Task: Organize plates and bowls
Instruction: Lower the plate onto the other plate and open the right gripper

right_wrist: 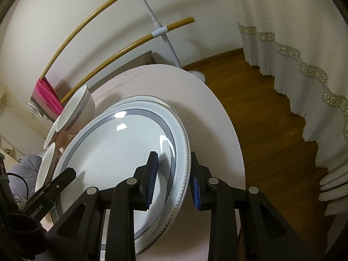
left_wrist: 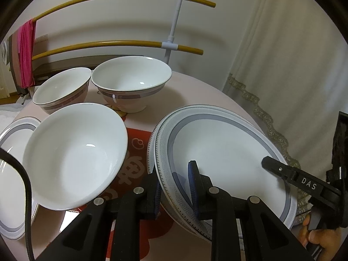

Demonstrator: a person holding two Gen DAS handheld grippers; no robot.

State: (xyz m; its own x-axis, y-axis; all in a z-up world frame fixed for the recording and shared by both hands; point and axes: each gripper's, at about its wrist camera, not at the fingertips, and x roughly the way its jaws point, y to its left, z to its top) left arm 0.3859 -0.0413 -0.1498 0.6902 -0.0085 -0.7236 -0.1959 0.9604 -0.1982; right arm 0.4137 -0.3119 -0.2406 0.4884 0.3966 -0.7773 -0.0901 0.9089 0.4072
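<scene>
Both grippers clamp one plate point(left_wrist: 221, 152), topmost of a stack on the worktop point(right_wrist: 208, 108): left gripper point(left_wrist: 177, 187) on its left rim, right gripper point(right_wrist: 173, 180) on the opposite rim. Three bowls point(left_wrist: 74, 158) stand left.

left gripper point(left_wrist: 177, 187) fingers nearly closed, right gripper point(right_wrist: 173, 181) fingers apparently slightly wider, both angled down

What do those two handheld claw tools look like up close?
Each is matte black plastic. The left gripper and right gripper have angular fingers with round silver pivot pins and ribbed blue pads. White lettering marks the sides. A black cable loops past the left one, and a dark fuzzy sleeve shows nearby.
</scene>
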